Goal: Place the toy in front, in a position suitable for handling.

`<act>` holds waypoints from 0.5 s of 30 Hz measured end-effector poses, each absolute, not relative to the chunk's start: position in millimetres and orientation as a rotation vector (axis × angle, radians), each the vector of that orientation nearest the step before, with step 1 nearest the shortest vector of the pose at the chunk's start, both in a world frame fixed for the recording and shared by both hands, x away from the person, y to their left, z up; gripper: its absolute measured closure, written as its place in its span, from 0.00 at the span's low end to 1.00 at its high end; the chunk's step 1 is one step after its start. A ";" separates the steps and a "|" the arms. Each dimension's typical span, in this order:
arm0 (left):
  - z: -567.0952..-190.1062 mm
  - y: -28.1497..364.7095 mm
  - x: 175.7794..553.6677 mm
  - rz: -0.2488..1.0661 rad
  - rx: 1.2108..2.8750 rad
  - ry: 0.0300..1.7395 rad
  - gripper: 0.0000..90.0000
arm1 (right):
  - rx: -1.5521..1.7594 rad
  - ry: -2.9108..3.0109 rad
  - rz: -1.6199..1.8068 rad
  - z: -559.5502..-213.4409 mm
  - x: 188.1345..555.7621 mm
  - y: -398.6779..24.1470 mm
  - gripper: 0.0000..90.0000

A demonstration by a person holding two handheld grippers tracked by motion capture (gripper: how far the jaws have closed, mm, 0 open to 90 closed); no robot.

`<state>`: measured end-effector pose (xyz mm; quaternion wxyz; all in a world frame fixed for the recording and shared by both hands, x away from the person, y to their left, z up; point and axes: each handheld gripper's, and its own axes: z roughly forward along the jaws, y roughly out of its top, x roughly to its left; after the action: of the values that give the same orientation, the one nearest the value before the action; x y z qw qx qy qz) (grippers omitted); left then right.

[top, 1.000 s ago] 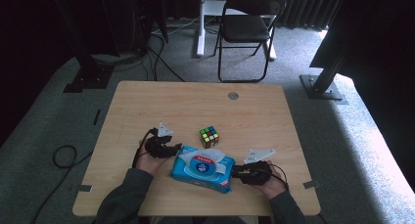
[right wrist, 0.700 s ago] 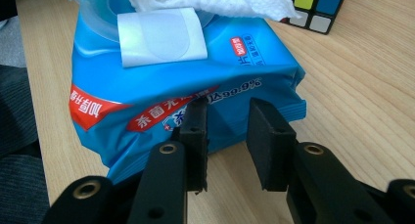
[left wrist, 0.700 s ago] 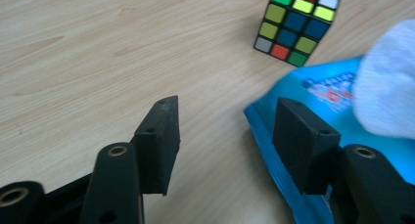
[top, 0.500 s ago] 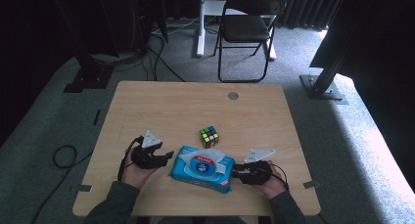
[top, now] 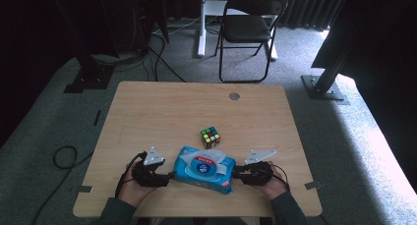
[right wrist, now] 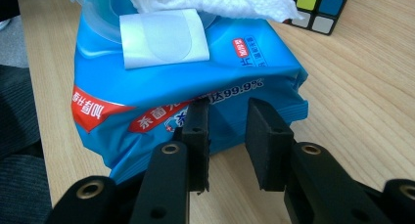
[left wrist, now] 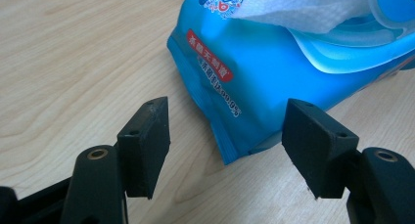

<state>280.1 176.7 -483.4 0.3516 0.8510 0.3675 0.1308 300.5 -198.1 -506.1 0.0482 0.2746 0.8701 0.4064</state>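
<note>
Left gripper [left wrist: 222, 150] | you're spreading released jaws, wipes pack [left wrist: 274, 62] end between | right gripper [right wrist: 227, 141] | you're clenching opposite end seam

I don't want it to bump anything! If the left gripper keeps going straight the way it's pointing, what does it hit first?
Most likely the blue wipes pack. The left gripper has open jaws aimed at the pack's near sealed corner, with bare table between.

Both forearms come in from the near edge, low over the surface and angled inward. The left black two-jaw gripper [top: 167, 178] has just been opening, its jaws wide apart. The right black two-jaw gripper [top: 236, 174] is pinched nearly closed.
</note>
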 end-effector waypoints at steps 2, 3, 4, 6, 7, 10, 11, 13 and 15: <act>-482.7 176.2 281.1 0.368 2.213 0.951 0.39 | 0.835 2.646 1.239 -506.1 300.4 -196.0 0.80; -482.4 176.3 281.7 0.385 2.214 0.958 0.39 | 0.827 2.647 1.238 -506.1 300.7 -194.1 0.80; -482.1 176.9 282.6 0.404 2.218 0.965 0.39 | 0.823 2.649 1.239 -506.1 300.9 -191.6 0.80; -481.9 179.1 284.8 0.434 2.219 0.986 0.39 | 0.801 2.654 1.239 -505.9 301.7 -185.6 0.80; -482.2 180.6 286.2 0.450 2.216 0.995 0.39 | 0.795 2.657 1.237 -505.7 301.8 -182.1 0.80; -483.4 186.6 291.6 0.487 2.196 1.034 0.40 | 0.774 2.658 1.240 -505.8 302.5 -171.6 0.80; -483.8 189.2 294.2 0.499 2.189 1.047 0.40 | 0.767 2.657 1.244 -505.9 302.7 -168.1 0.80; -484.6 194.4 300.3 0.509 2.173 1.071 0.40 | 0.750 2.663 1.255 -505.9 303.4 -161.4 0.78; -485.3 196.5 305.7 0.534 2.167 1.077 0.40 | 0.727 2.673 1.258 -504.7 304.3 -156.8 0.77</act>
<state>305.7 196.5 -485.3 0.3256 0.8269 0.4108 0.2037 304.3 -156.8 -504.7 0.0494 0.2386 0.8775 0.4131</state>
